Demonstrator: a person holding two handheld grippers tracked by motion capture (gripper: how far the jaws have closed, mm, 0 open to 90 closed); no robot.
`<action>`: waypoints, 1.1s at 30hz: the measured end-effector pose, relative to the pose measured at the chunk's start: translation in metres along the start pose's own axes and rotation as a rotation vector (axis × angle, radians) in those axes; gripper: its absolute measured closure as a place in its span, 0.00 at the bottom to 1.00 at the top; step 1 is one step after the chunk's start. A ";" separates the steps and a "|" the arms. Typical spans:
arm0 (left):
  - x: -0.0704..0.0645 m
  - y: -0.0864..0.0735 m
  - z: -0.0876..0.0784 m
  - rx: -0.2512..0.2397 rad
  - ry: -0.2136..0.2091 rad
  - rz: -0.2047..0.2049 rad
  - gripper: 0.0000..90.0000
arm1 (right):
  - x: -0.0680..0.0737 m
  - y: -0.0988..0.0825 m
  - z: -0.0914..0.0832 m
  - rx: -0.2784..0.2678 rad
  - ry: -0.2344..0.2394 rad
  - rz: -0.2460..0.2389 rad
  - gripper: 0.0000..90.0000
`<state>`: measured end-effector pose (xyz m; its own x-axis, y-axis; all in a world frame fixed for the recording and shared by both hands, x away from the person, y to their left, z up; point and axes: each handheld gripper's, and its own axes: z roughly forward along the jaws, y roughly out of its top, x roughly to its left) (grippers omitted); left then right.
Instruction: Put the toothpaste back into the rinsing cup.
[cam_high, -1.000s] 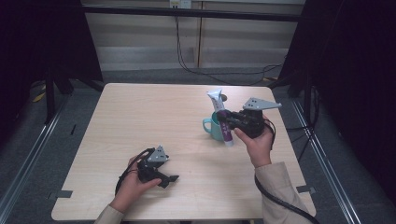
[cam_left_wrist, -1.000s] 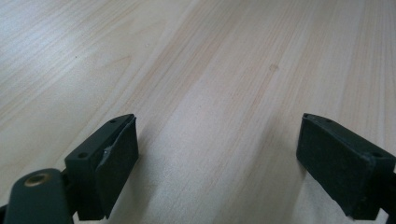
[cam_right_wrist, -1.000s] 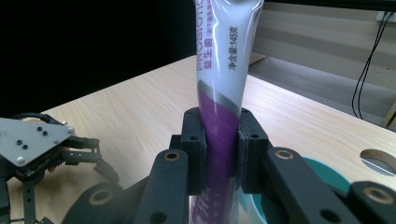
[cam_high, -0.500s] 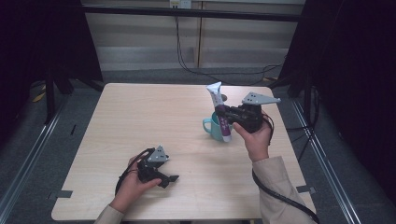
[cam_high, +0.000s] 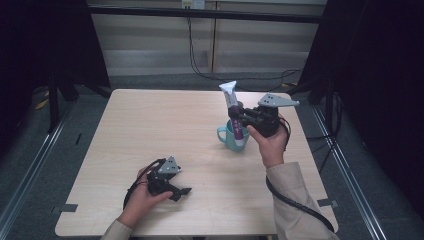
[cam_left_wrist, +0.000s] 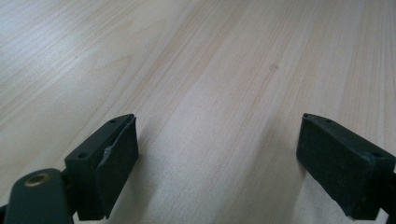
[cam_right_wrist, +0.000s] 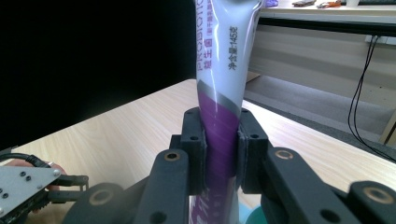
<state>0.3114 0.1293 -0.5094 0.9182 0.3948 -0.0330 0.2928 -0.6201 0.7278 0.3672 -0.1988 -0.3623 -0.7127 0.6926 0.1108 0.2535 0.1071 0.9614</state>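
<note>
A white and purple toothpaste tube (cam_high: 231, 102) stands nearly upright, and my right gripper (cam_high: 236, 116) is shut on its purple middle. In the right gripper view both pads press the tube (cam_right_wrist: 224, 56) from either side, so the right gripper (cam_right_wrist: 219, 149) holds it firmly. The tube's lower end hangs at the mouth of a teal mug (cam_high: 226, 136) on the table; I cannot tell whether it touches. My left gripper (cam_high: 181, 194) rests on the table near the front, open. Bare wood lies between the jaws of the left gripper (cam_left_wrist: 217, 158).
The wooden table (cam_high: 150, 125) has free room on its left half and middle. Its front edge runs just below the left hand. Dark curtains and metal rails surround the table. A cable trails from the right gripper along the sleeve.
My right gripper has risen a little with the tube, which now stands straighter over the mug. The left gripper has stayed put.
</note>
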 end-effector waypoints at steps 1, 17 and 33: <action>0.000 0.000 0.000 0.000 0.000 0.000 0.14 | 0.000 0.000 0.000 0.000 0.000 0.000 0.84; 0.000 0.000 0.000 -0.005 0.000 -0.006 0.14 | -0.008 0.006 0.004 -0.042 -0.023 0.017 0.84; 0.000 0.000 0.000 -0.006 0.001 -0.006 0.14 | -0.015 0.011 0.007 -0.063 -0.046 0.031 0.84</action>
<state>0.3112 0.1290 -0.5097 0.9164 0.3986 -0.0367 0.2964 -0.6140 0.7316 0.3852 -0.2036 -0.3555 -0.6737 0.7274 0.1305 0.2327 0.0412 0.9717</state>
